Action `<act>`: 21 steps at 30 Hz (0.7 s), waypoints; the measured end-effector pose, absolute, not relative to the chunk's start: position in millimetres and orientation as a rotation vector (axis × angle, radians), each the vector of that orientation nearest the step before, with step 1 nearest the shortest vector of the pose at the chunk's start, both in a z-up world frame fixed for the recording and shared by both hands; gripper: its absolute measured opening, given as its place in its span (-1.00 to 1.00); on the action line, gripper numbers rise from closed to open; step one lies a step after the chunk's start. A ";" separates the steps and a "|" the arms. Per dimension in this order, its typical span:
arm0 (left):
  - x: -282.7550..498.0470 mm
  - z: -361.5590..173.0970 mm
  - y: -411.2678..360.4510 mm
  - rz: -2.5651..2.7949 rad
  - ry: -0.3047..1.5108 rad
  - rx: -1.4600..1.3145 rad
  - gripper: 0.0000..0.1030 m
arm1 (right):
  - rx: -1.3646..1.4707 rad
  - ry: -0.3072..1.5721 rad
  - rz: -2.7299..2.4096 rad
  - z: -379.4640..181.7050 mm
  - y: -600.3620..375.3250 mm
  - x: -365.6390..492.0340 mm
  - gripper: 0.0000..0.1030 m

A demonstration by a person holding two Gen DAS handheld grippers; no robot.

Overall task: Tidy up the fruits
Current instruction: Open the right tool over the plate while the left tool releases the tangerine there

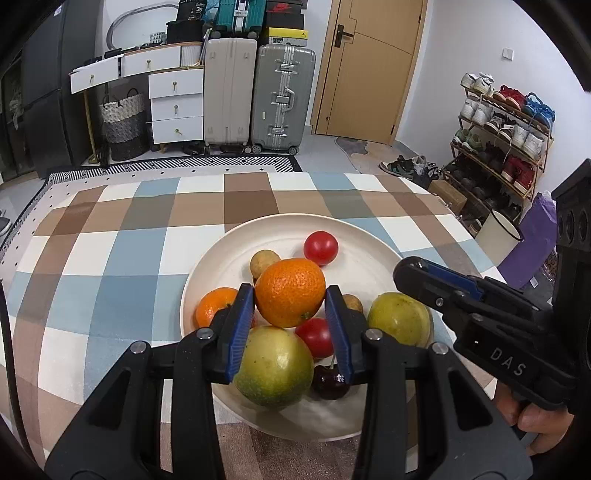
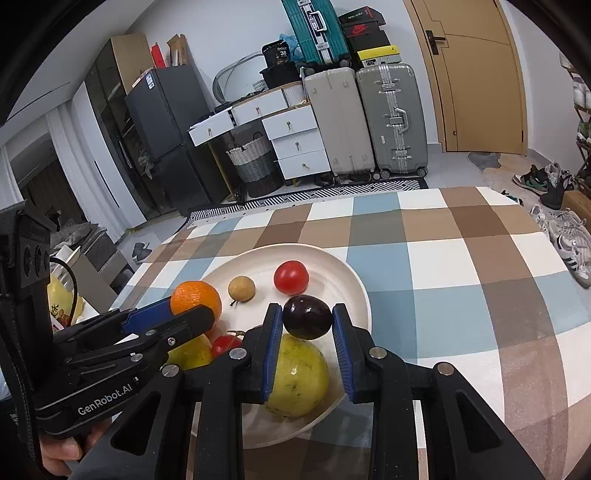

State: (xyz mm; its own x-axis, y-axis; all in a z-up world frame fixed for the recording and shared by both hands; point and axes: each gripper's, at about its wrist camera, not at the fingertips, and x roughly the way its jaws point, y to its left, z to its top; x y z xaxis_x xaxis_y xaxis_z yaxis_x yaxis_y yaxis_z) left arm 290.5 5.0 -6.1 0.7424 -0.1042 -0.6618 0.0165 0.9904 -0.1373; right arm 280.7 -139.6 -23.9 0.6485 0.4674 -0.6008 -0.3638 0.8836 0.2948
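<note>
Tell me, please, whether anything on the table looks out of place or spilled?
Nothing stands out. The fruit all sits on the plate or in the tongs: the left tongs hold an orange and the right tongs a dark plum, both above the plate. Nothing has spilled on the cloth.

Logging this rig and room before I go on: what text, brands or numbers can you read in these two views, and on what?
"DAS": right gripper, on its body.
"GenRobot.AI": left gripper, on its body.
"36": black box atop the stack.
Swoosh logo, no words: red-and-black shoebox.
Yellow shoebox label: too small to read.
</note>
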 end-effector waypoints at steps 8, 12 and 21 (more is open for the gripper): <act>290.5 -6.6 6.4 -0.068 0.734 -0.131 -0.29 | 0.131 0.714 0.478 -22.5 -136.8 279.9 -0.45; 287.8 -2.3 8.2 -0.072 0.725 -0.131 -0.27 | 0.132 0.694 0.467 -18.3 -140.7 276.9 -0.37; 258.8 13.3 17.5 -0.060 0.673 -0.143 0.60 | 0.132 0.668 0.446 -11.0 -159.6 262.7 0.26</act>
State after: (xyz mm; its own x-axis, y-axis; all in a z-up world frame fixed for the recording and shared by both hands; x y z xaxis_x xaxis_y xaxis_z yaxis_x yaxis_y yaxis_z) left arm 258.8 17.5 13.3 0.7807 -0.1015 -0.6167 0.0090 0.9884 -0.1513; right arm 262.7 -159.6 -11.0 0.6947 0.4401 -0.5690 -0.3568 0.8976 0.2587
